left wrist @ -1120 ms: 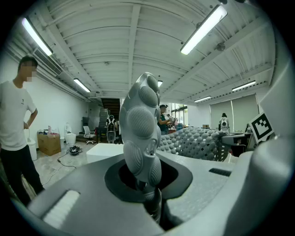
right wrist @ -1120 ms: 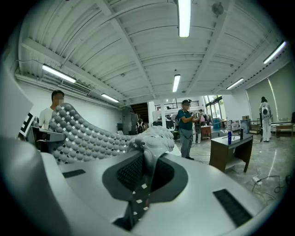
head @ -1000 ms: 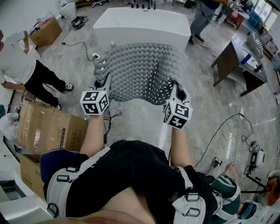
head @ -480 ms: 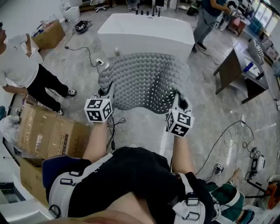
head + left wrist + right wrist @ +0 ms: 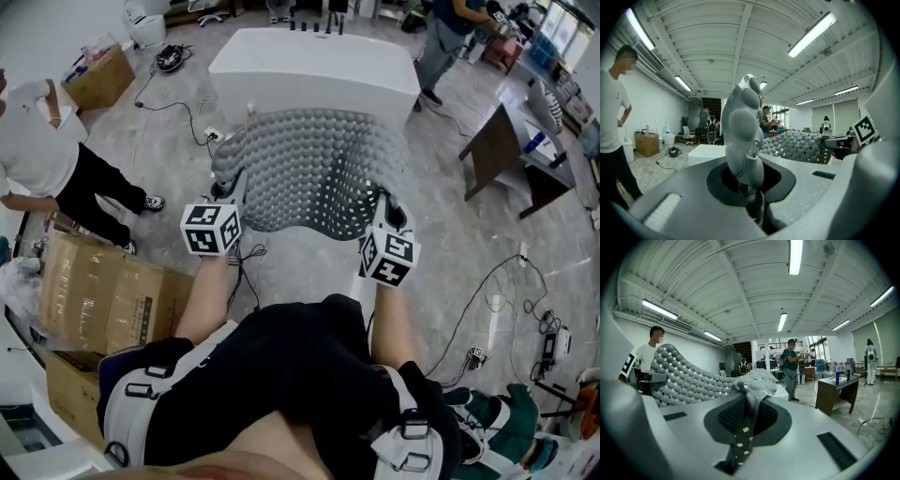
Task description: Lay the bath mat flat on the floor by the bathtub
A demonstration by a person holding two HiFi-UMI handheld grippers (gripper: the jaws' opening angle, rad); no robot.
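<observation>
We hold the mat (image 5: 314, 169) spread in the air just before the tub (image 5: 314, 61), left gripper (image 5: 229, 185) and right gripper (image 5: 383, 202) each clamped tight on a near corner. It has edged slightly tubward, seemingly still off the floor (image 5: 300, 272); lowering remains.

Grey studded bath mat (image 5: 319, 164) is held spread above the marble floor (image 5: 291, 267), just in front of the white bathtub (image 5: 314, 66). The left hand-held gripper (image 5: 230, 187) clamps its near left corner; the right hand-held gripper (image 5: 382, 202) clamps its near right corner. A cardboard box (image 5: 103, 286) stands at left.
</observation>
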